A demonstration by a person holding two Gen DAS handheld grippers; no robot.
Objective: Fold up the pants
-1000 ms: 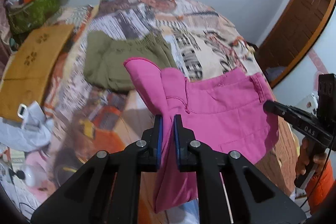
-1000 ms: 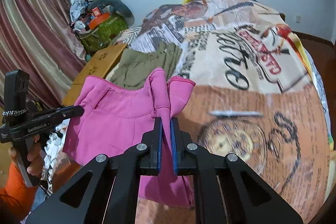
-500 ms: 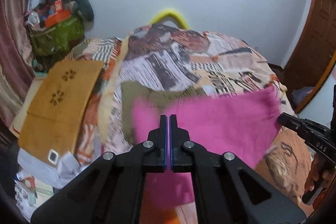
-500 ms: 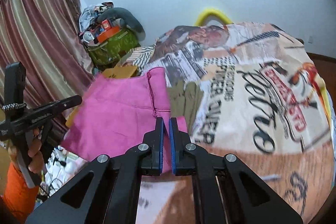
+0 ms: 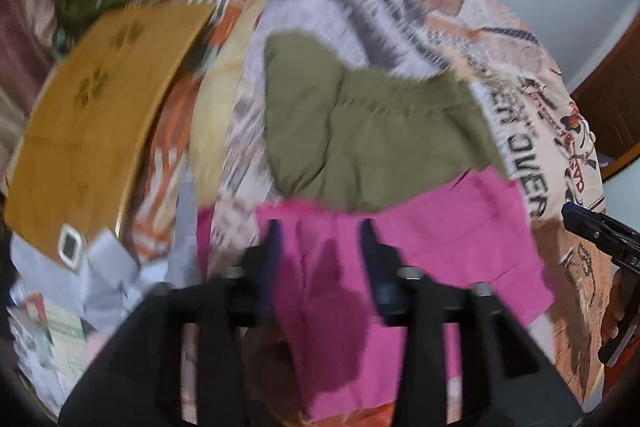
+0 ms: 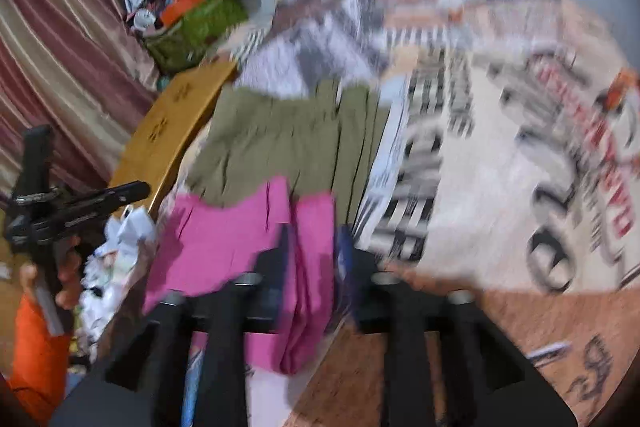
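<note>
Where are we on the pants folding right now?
Done: the olive pants lie folded on the bed. In hand: the pink pants are spread on the bedspread, their far edge beside or just over the olive pair. Both the left gripper and right gripper are opening, pink cloth between the fingers but apparently not pinched. Left: the pink pair doesn't look neatly folded yet; blur hides details.

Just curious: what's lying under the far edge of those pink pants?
The pink pants overlap the near edge of olive-green pants, on the printed bedspread. Anything else beneath the pink cloth is hidden.
</note>
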